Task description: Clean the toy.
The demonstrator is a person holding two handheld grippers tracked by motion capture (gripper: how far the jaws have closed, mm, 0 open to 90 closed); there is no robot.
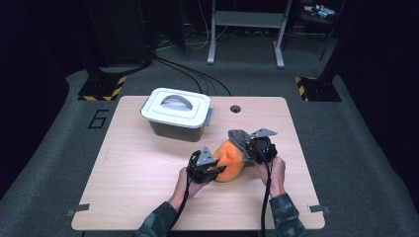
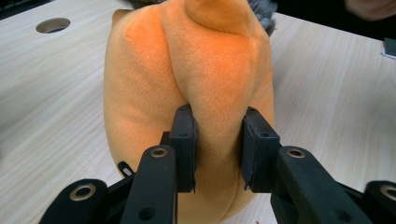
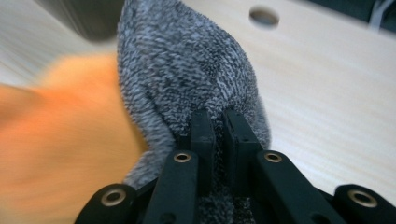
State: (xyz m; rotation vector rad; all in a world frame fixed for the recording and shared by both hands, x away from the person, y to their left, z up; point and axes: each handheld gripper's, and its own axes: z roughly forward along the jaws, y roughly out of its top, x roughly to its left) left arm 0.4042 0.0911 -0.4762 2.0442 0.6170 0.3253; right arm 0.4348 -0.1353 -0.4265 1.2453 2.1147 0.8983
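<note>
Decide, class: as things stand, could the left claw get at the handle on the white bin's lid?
Probably not yet. The left claw is shut on the orange plush toy, so it is occupied. Otherwise the bare table between it and the lid handle looks free.

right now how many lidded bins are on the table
1: the grey bin with a white lid stands at the far left part of the table, apart from the orange plush that both tools grip nearer the person.

The lidded bin (image 1: 178, 114) stands behind the plush toy (image 1: 230, 160).
</note>
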